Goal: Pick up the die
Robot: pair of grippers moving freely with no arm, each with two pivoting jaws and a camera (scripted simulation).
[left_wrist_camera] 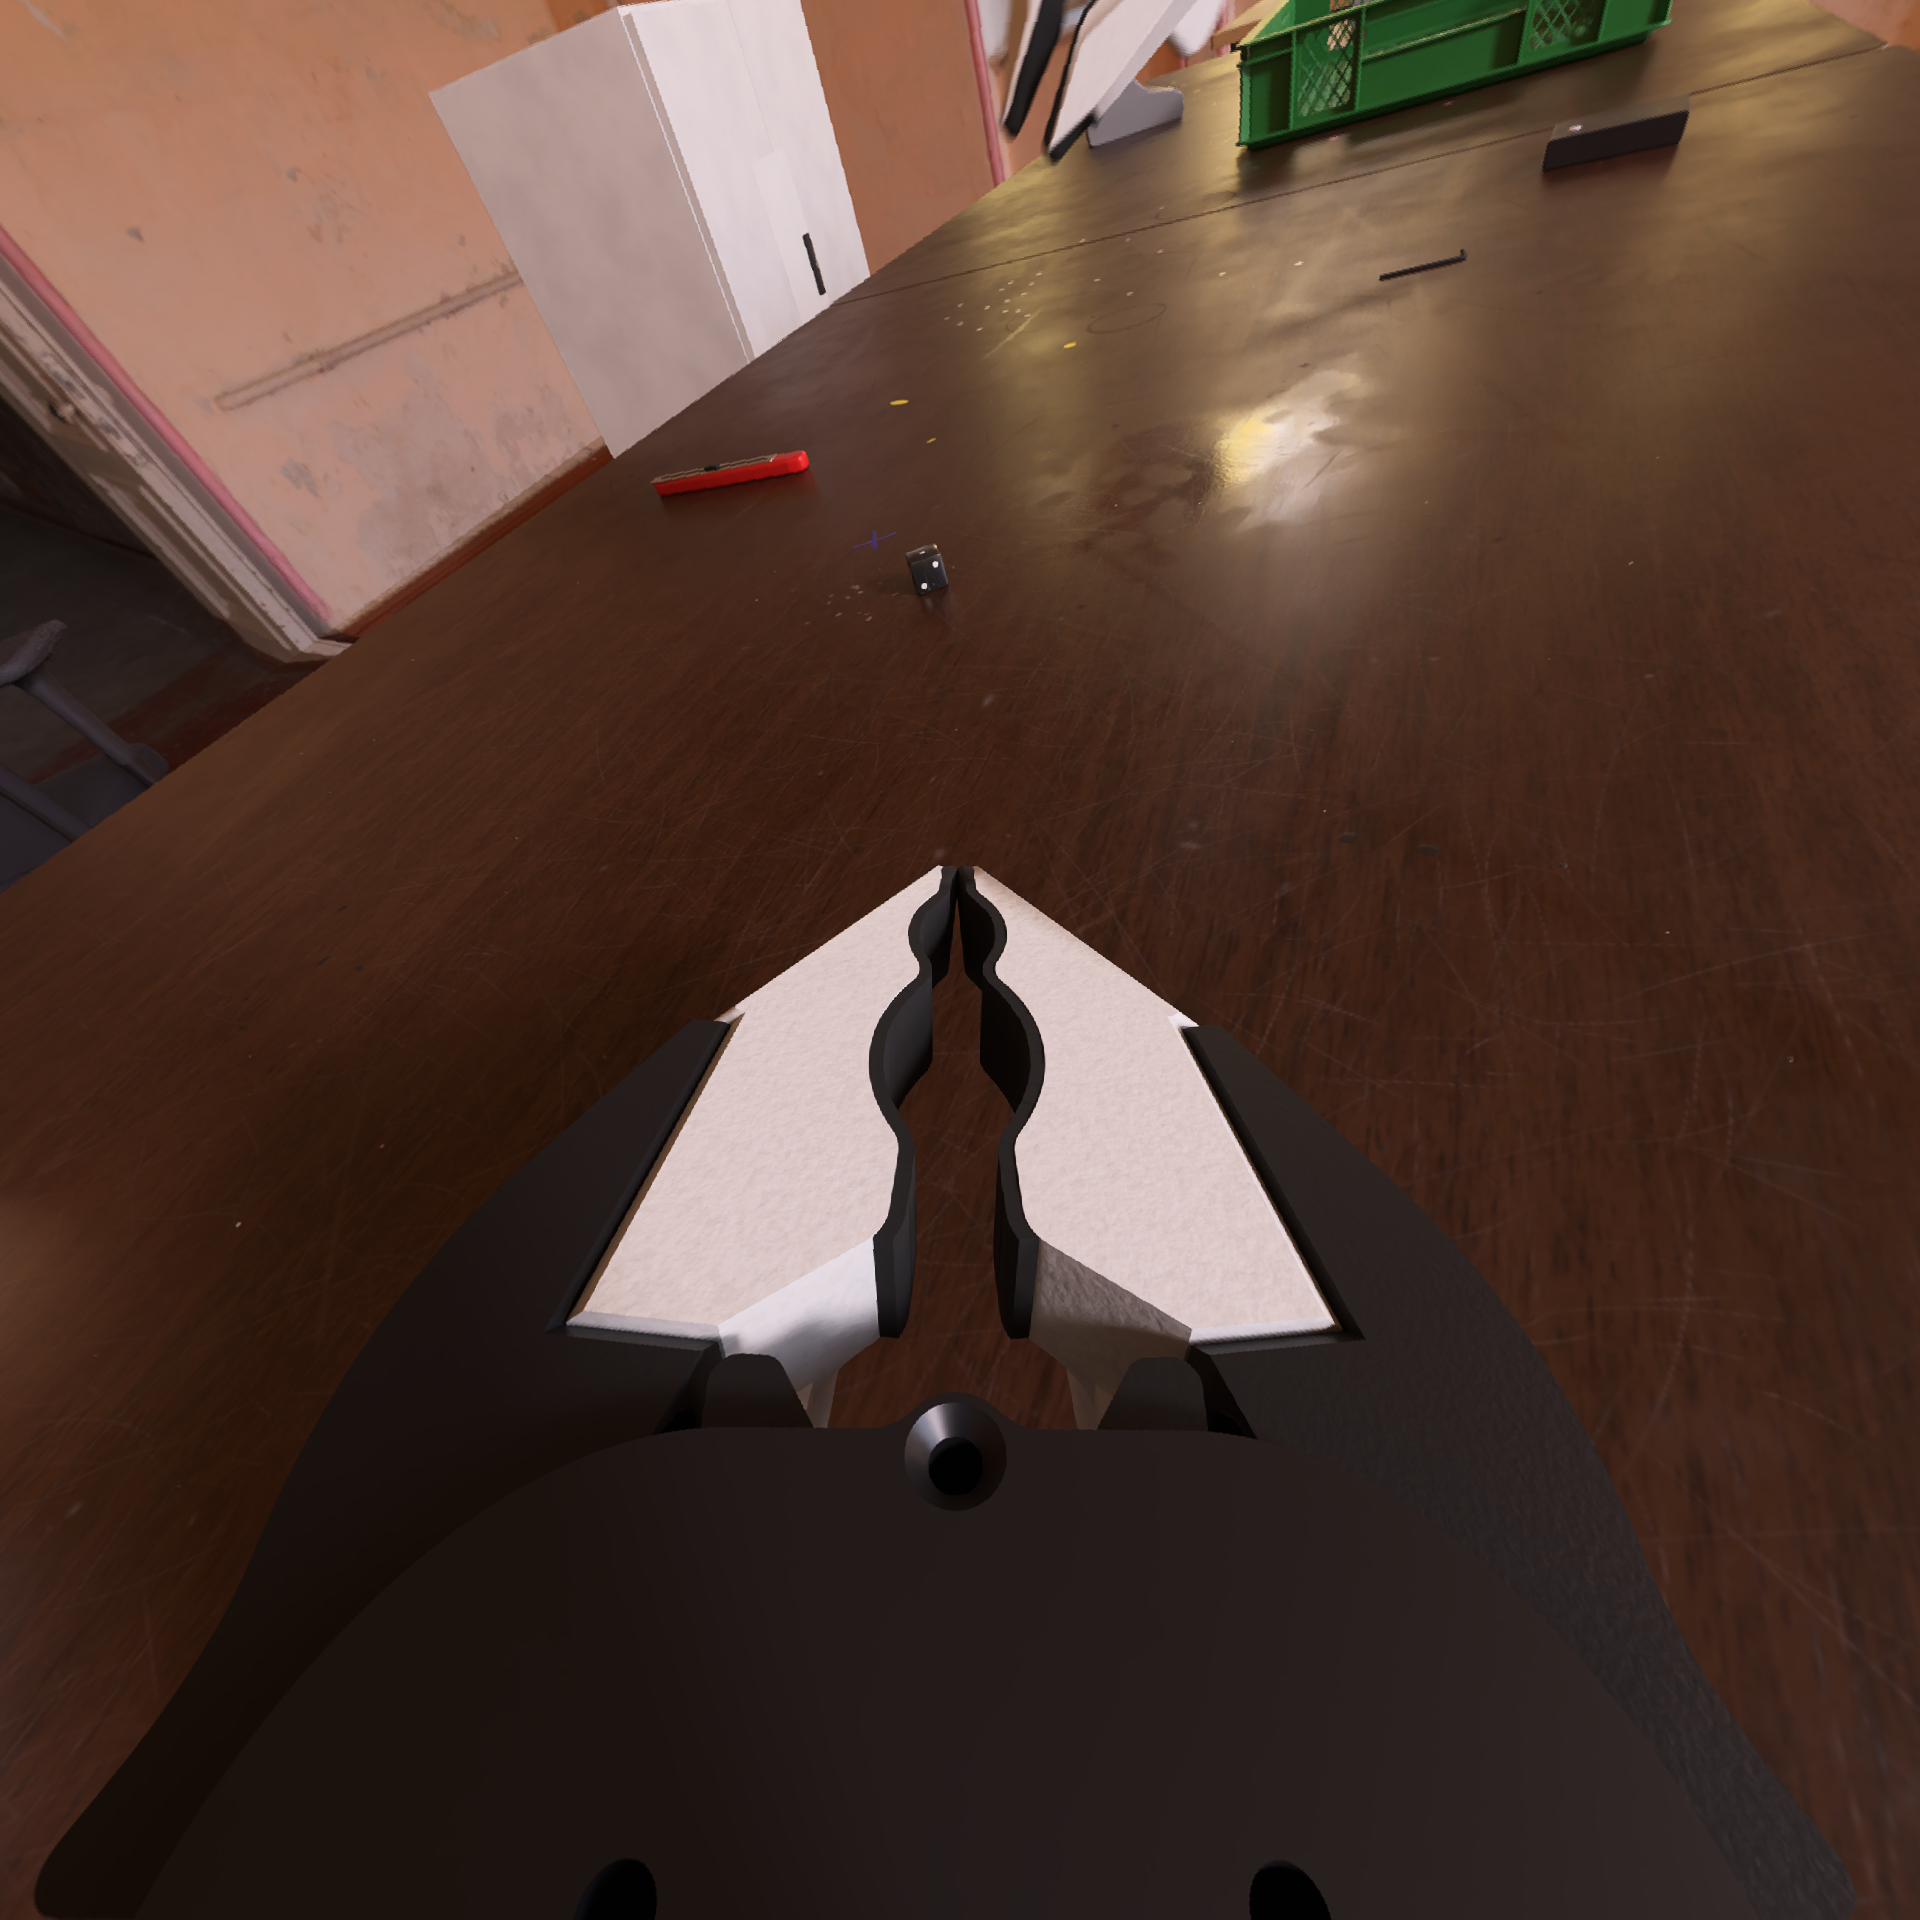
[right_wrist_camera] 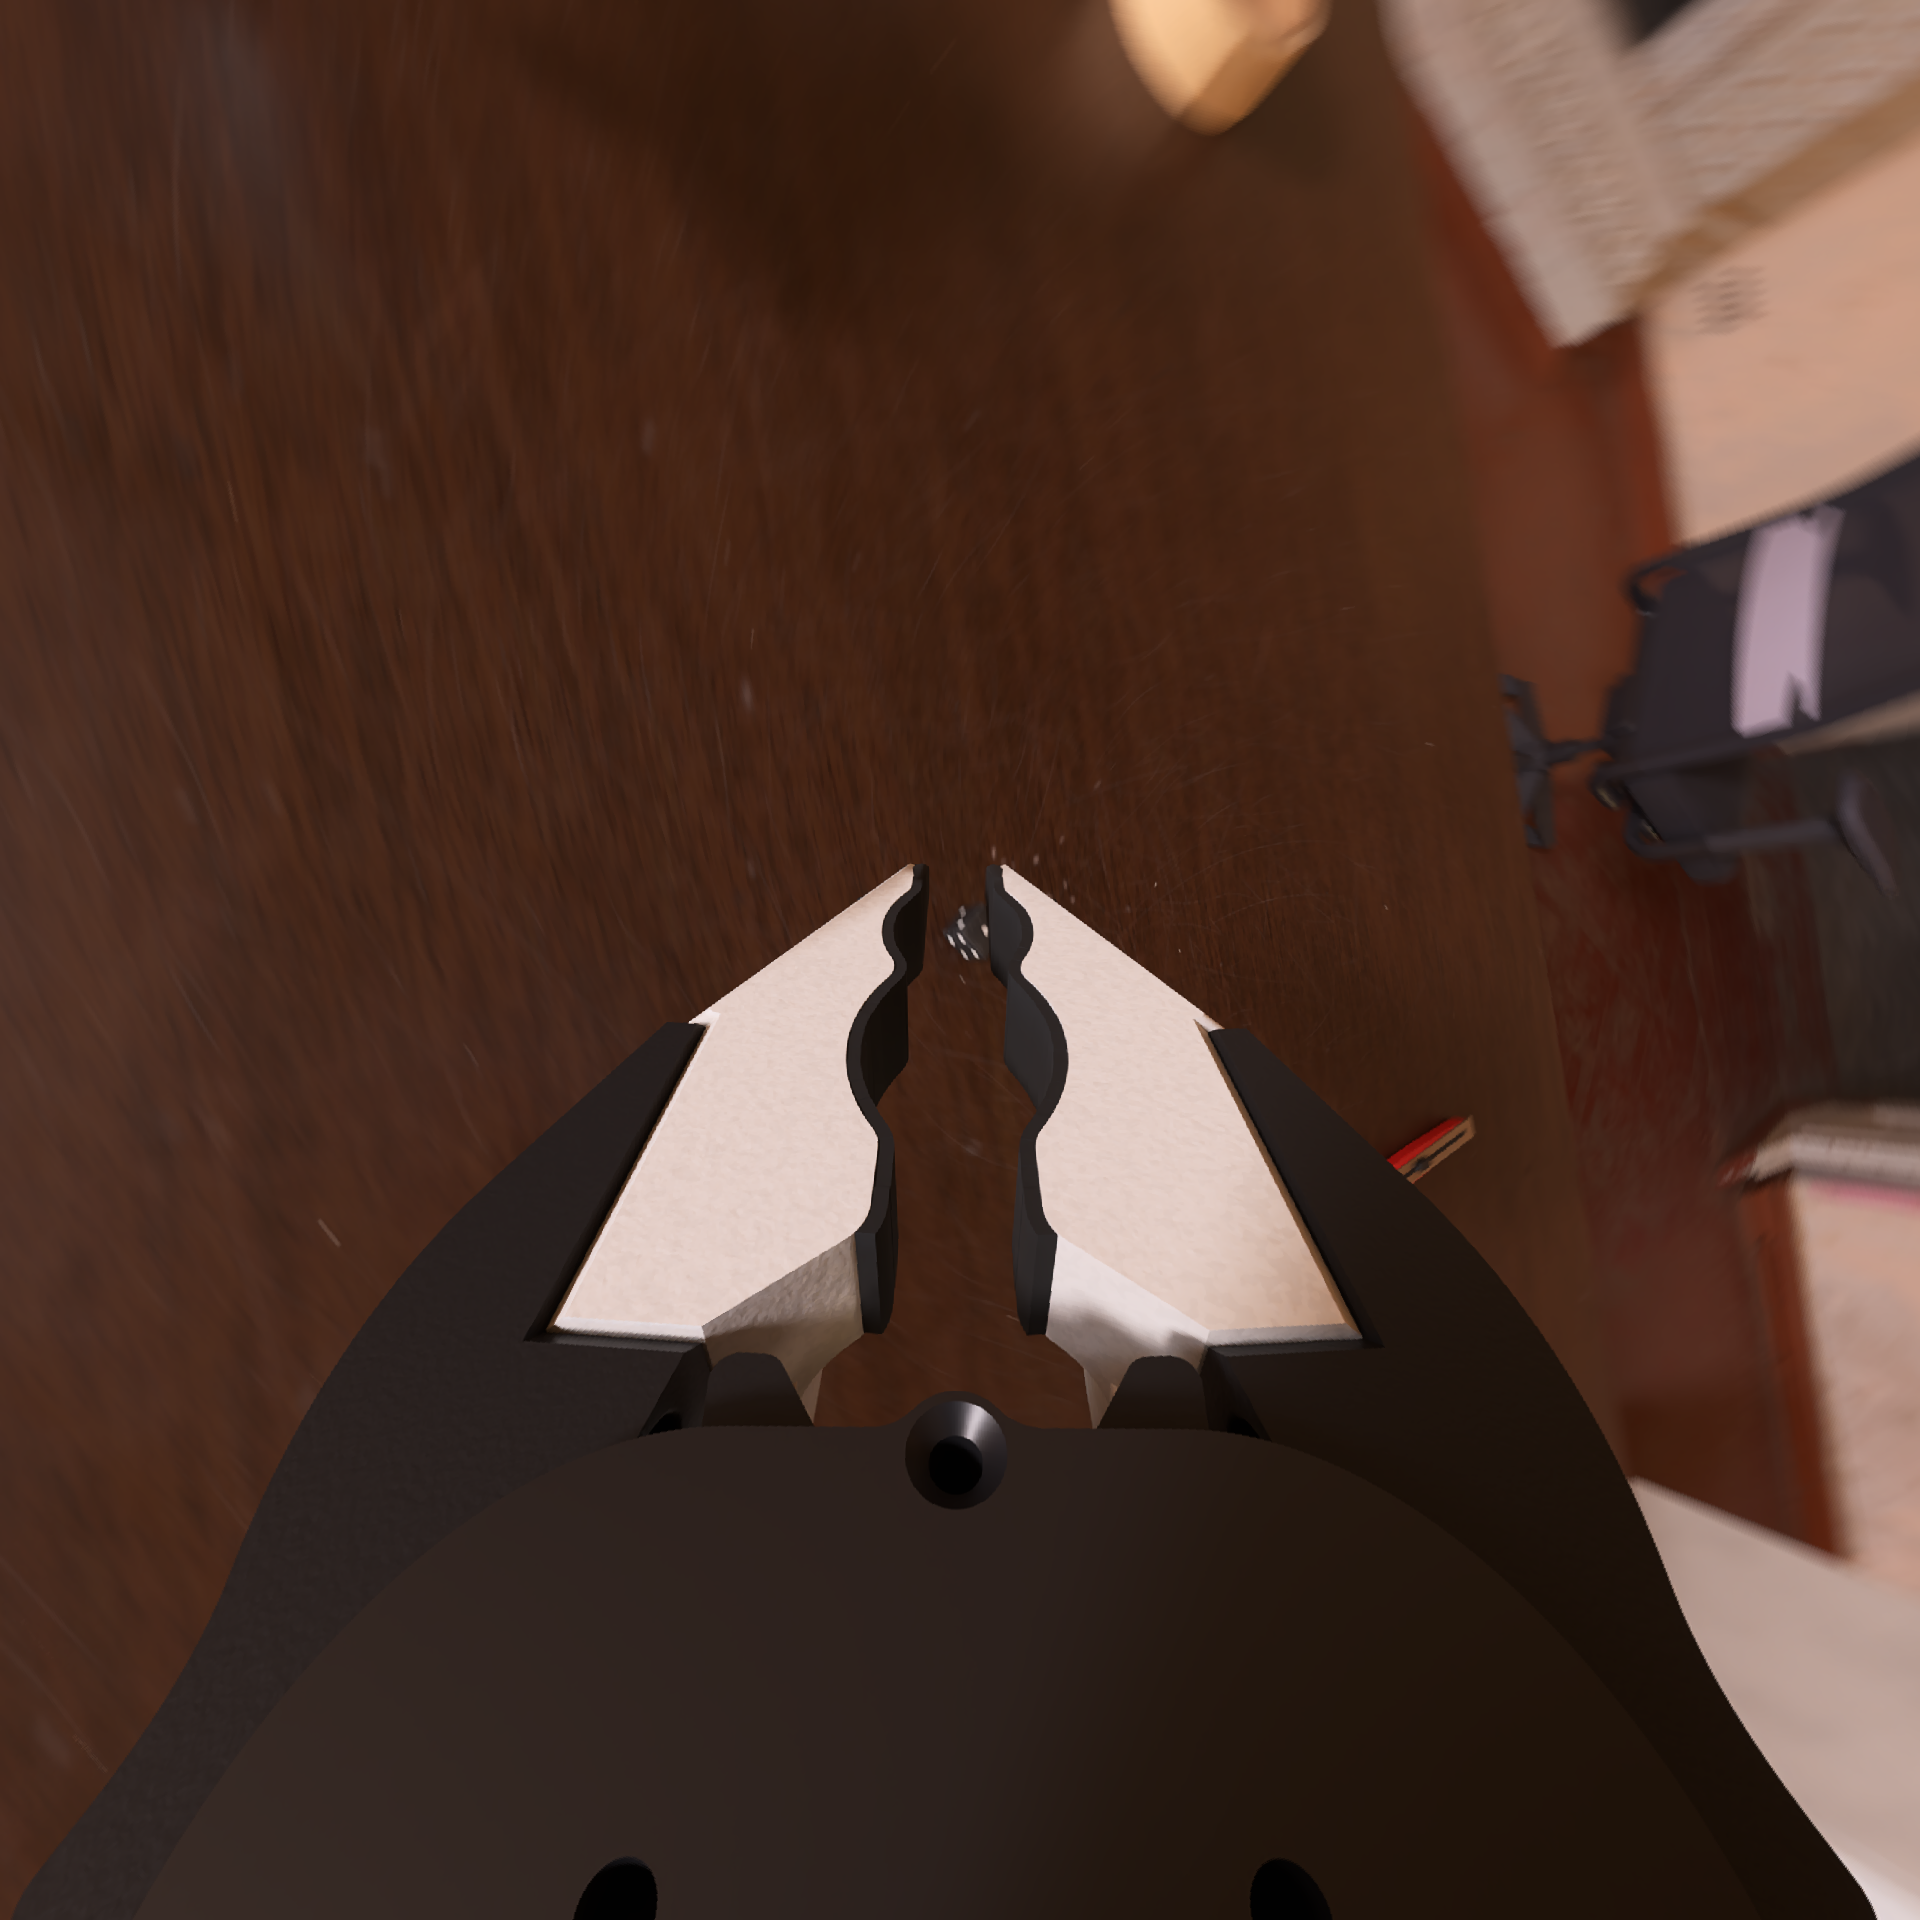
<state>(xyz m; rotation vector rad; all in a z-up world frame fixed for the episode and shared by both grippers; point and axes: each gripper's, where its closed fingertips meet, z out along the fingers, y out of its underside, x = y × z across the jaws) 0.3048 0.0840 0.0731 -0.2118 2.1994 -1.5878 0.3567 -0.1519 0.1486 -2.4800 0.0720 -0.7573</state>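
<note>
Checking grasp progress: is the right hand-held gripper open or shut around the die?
Open. The right hand-held gripper shows a gap between its fingertips, and the die sits in that gap, apparently not yet clamped.

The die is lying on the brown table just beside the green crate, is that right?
Not quite. In the left wrist view the die lies on the brown table near the red object; the green crate stands far beyond it.
</note>
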